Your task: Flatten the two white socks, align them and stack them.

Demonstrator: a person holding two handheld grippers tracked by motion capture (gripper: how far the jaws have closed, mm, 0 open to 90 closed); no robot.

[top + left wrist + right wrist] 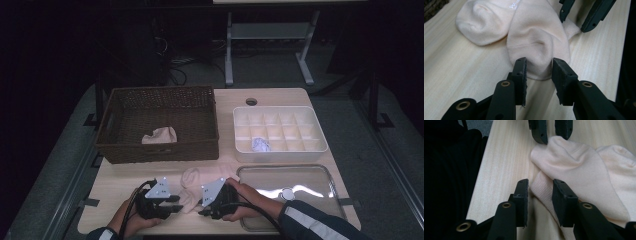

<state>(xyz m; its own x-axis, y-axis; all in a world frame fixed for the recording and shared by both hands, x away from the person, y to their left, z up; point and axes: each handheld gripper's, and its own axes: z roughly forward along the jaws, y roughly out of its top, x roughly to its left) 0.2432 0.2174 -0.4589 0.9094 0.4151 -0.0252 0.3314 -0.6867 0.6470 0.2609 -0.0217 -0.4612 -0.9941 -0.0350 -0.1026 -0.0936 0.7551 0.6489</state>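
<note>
Two cream socks are lying crossed on the pale wooden desk, near its front edge, just ahead of the wicker basket and left of the metal tray. The left tool is facing them from the left, and in the left gripper view its jaws are standing apart with the rounded end of one sock lying between the pads, not squeezed. The right tool is facing them from the right; in the right gripper view its jaws are standing spread around the ribbed cuff of a sock, with gaps on both sides. Another sock is lying inside the basket, and a crumpled white item is sitting in one front compartment of the white divided box.
</note>
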